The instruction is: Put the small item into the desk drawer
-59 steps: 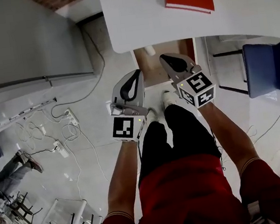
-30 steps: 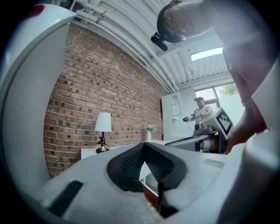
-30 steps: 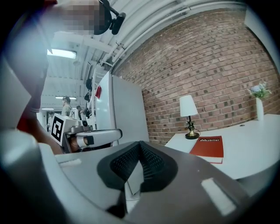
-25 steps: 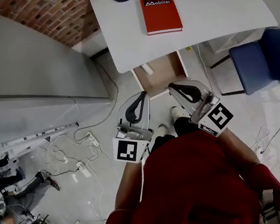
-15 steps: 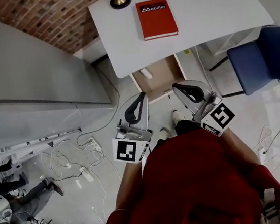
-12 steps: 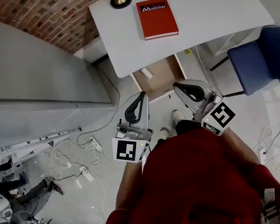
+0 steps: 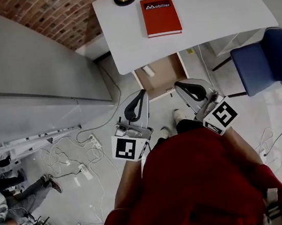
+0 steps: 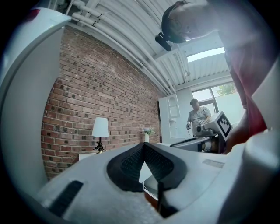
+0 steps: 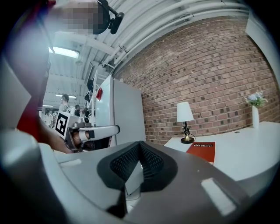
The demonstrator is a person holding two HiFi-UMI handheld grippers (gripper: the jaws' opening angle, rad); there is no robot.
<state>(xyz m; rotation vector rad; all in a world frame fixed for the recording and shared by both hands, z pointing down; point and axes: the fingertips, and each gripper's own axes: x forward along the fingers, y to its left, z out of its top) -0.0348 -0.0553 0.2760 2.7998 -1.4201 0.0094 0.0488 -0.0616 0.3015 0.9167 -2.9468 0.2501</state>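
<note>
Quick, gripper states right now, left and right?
Left gripper: closed, holding nothing.
Right gripper: closed, holding nothing.

Left claw (image 8: 143, 145): jaws together, ribbed black pads meeting at the tips, nothing between them. Background left: brick wall (image 8: 87, 96). In front of it stands a lamp (image 8: 100, 131) with a white shade on a white counter (image 8: 85, 155). A small vase (image 8: 146, 136) with a sprig shows just above the pad tips, farther back. Right: a black-and-white marker cube (image 8: 222, 124). Beyond it, a standing person (image 8: 197, 114) near a window (image 8: 221, 89). White pipes (image 8: 131, 39) run along the ceiling.
</note>
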